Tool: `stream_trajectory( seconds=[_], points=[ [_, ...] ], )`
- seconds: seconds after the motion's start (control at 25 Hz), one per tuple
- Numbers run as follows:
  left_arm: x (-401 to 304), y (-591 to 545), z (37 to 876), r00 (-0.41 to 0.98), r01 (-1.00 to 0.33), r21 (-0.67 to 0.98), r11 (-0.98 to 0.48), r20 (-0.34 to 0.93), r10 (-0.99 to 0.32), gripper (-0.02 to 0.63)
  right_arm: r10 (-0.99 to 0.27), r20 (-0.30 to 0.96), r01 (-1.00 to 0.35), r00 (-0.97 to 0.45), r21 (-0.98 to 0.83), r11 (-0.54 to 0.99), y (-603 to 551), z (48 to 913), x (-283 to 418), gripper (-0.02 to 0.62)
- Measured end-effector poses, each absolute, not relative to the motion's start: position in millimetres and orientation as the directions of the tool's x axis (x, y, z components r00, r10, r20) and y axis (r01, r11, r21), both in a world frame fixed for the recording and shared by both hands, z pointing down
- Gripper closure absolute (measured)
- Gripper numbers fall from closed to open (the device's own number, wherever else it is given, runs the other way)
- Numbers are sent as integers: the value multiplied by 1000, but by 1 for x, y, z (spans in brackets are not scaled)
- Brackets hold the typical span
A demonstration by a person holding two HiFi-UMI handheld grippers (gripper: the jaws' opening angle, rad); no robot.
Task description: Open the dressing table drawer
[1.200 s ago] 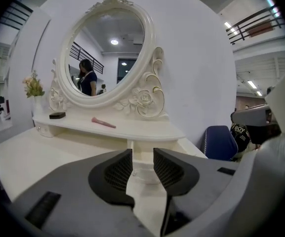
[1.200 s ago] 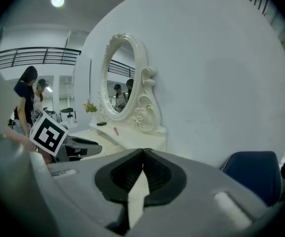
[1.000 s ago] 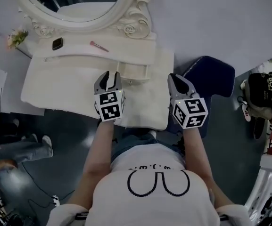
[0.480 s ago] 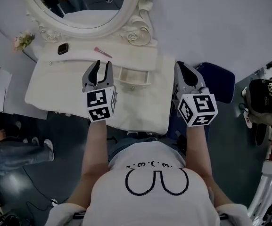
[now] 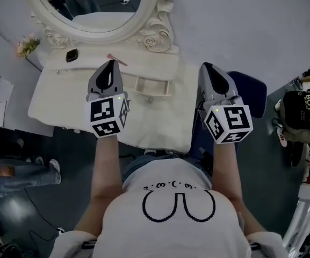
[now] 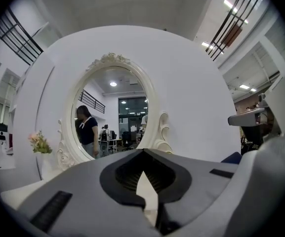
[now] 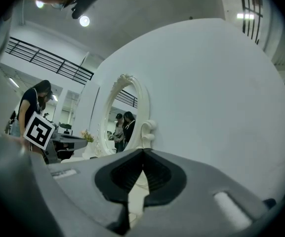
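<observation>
The cream dressing table (image 5: 63, 98) stands below me under its oval mirror (image 5: 90, 9). Its small middle drawer (image 5: 152, 86) is pulled out, with the knob at its front. My left gripper (image 5: 110, 64) hangs in the air over the table top, just left of the drawer, shut with nothing between the jaws. My right gripper (image 5: 206, 67) floats off the table's right end, also shut and empty. In the left gripper view the closed tips (image 6: 143, 150) point level at the mirror (image 6: 110, 117). The right gripper (image 7: 143, 151) faces the white wall, with the mirror (image 7: 122, 122) to its left.
On the back ledge lie a black phone-like item (image 5: 71, 55) and a pink stick (image 5: 117, 59); flowers (image 5: 26, 46) stand at the left corner. A blue seat (image 5: 251, 93) is at the right, a black bag (image 5: 302, 109) beyond. A person's legs (image 5: 15, 173) are at the left.
Both grippers have risen above the table. The left gripper's jaws, open in the earlier frames, have closed on nothing. The drawer stays pulled out.
</observation>
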State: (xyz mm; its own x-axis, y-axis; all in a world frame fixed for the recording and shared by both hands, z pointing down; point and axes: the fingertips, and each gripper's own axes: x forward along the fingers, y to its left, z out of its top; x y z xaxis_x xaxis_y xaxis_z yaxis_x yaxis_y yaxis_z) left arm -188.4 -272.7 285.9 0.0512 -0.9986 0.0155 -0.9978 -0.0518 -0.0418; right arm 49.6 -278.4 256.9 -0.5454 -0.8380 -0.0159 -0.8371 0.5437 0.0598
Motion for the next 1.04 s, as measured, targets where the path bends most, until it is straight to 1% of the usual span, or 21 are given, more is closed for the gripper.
stream_trajectory(
  seconds=[0.56,1.04],
  points=[
    [-177,-277,264,108,-993,-51,-106,-44,-993,609,-827,-9,-824,-562,93,559,-281,254,48,600],
    [-172,-289,267,137,-989,-53,-135,-40,-990,609,-827,2,-822,-563,101,560,-290,257,47,599]
  ],
)
